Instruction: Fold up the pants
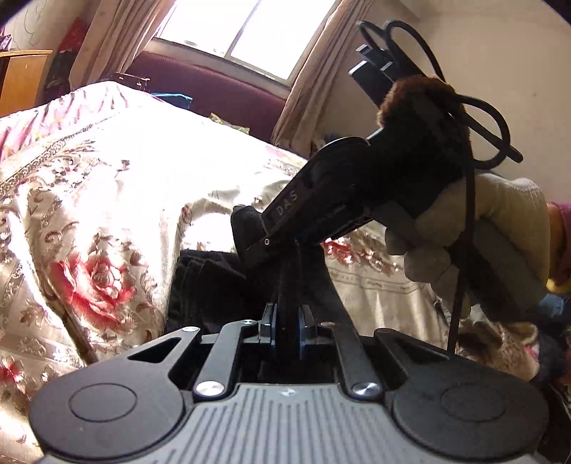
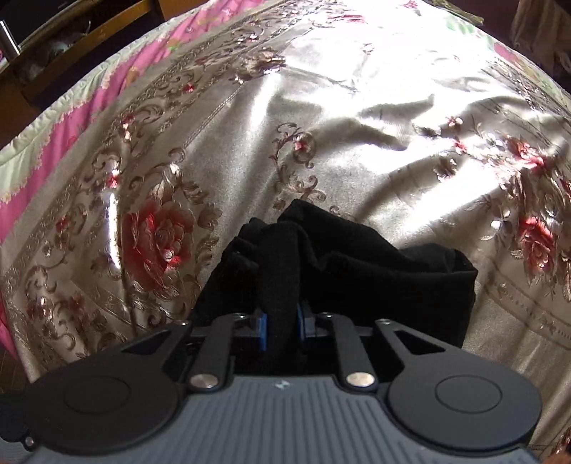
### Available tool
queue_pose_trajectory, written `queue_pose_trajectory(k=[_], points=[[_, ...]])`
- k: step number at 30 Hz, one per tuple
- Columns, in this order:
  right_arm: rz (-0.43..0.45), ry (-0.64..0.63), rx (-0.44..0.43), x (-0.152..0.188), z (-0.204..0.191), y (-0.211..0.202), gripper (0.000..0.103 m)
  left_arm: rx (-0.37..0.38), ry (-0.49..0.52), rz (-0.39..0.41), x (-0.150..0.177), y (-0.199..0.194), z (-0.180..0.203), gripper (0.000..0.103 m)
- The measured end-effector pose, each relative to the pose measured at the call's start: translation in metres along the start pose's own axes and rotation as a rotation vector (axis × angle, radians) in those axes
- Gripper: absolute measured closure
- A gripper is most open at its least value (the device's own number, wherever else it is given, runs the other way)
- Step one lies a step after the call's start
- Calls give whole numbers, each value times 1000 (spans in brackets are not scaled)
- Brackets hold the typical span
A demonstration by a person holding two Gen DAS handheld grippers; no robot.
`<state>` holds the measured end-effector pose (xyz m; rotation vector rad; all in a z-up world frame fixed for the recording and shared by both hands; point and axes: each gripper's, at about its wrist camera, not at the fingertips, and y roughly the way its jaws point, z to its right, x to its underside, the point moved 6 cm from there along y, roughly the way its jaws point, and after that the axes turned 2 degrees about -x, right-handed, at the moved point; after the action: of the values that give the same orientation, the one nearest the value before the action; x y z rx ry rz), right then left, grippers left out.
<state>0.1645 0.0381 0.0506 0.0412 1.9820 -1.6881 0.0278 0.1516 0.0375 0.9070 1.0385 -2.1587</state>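
The black pants (image 2: 374, 278) lie bunched on a floral bedspread (image 2: 357, 107). In the right wrist view, my right gripper (image 2: 280, 321) is shut on a raised fold of the pants, with its blue pads pressing the cloth from both sides. In the left wrist view, my left gripper (image 1: 287, 321) is shut on a narrow strip of the same black pants (image 1: 207, 282), which rises between its blue pads. Just beyond it a gloved hand (image 1: 464, 232) holds the right gripper's black body (image 1: 321, 200), pointing down at the pants. The two grippers are close together.
The shiny bedspread (image 1: 89, 178) covers the whole bed, with a pink quilt edge (image 2: 53, 125) at the left. A wooden cabinet (image 2: 71, 35) stands past that edge. A maroon headboard (image 1: 214, 82), a window (image 1: 249, 28) and curtains (image 1: 314, 71) lie beyond the bed.
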Motion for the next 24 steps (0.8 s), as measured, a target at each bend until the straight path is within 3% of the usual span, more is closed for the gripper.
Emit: queue_pose_trajectory(k=[4, 7, 9, 12, 16, 20, 22, 24], points=[[92, 60, -53, -10, -12, -11, 89, -27, -59, 38, -3, -15, -20, 78], [52, 27, -28, -8, -28, 37, 85, -106, -114, -75, 15, 6, -48, 77], [63, -13, -12, -5, -33, 66, 68, -182, -128, -138, 29, 20, -66, 73], [125, -55, -25, -9, -41, 75, 50, -176, -228, -132, 28, 17, -84, 61], [209, 16, -82, -27, -31, 39, 53, -245, -162, -128, 29, 4, -85, 54], [316, -90, 10, -27, -20, 12, 52, -394, -80, -88, 23, -17, -84, 55], [307, -144, -14, -15, -20, 17, 52, -416, -82, -50, 15, -26, -83, 55], [242, -125, -30, -5, -14, 34, 52, -370, -80, -31, 8, -24, -77, 55]])
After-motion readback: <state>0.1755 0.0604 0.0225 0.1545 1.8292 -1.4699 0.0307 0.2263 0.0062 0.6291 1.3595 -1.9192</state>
